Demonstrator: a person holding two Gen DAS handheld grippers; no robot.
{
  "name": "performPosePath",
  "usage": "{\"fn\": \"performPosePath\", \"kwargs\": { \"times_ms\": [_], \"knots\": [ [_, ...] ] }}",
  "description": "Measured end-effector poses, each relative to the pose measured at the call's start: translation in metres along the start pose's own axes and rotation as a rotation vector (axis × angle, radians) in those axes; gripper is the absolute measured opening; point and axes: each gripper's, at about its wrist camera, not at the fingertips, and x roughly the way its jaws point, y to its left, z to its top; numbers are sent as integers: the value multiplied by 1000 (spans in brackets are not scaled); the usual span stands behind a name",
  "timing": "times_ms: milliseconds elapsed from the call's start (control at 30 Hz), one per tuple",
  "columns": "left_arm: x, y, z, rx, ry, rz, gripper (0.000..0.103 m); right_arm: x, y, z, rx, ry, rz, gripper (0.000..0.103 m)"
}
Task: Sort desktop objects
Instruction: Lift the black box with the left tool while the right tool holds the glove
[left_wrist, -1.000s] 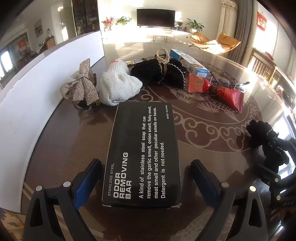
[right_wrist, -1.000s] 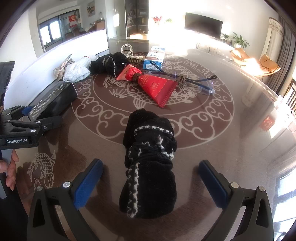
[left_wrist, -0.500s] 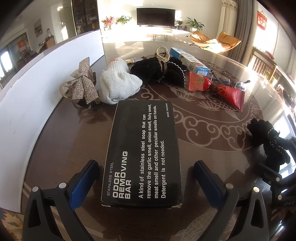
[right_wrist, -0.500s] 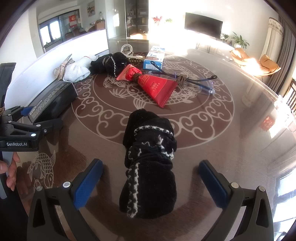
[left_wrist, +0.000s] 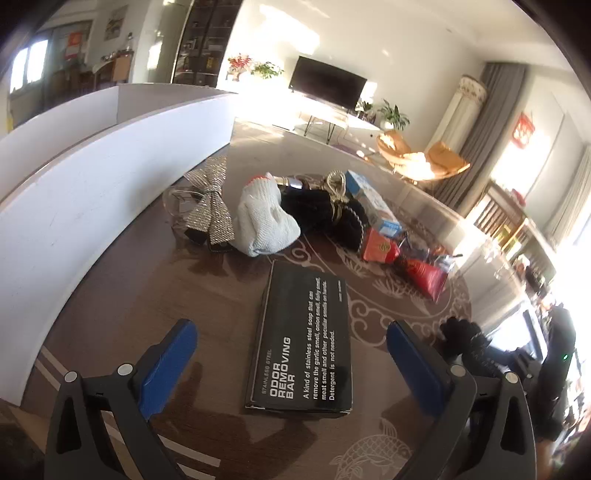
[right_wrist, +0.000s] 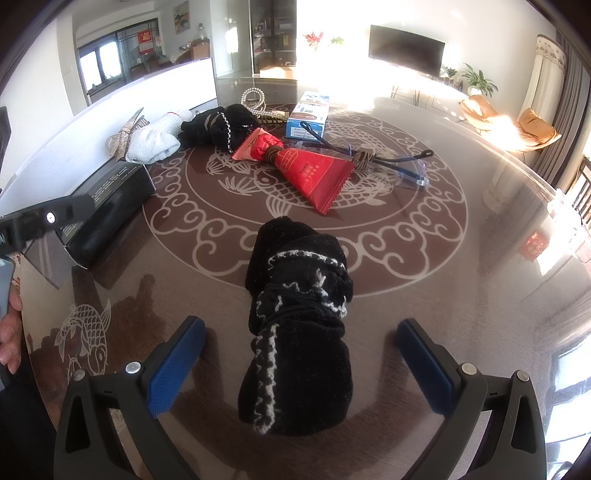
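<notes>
Black cardboard box (left_wrist: 301, 339), stiff and probably light, lies flat at twelve o'clock between your left gripper's (left_wrist: 291, 363) wide-open jaws, untouched; pinch its long sides, while your right gripper (right_wrist: 301, 363) gapes around a soft black glove (right_wrist: 295, 325).
</notes>
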Motion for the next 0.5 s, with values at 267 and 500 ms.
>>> {"fn": "performPosePath", "kwargs": {
  "times_ms": [267, 500],
  "knots": [
    [13, 5, 10, -30, 48, -134, 103, 0, 0, 0, 1, 0, 0, 103],
    [61, -30, 0, 195, 242, 44, 103, 0, 0, 0, 1, 0, 7, 103]
  ]
}}
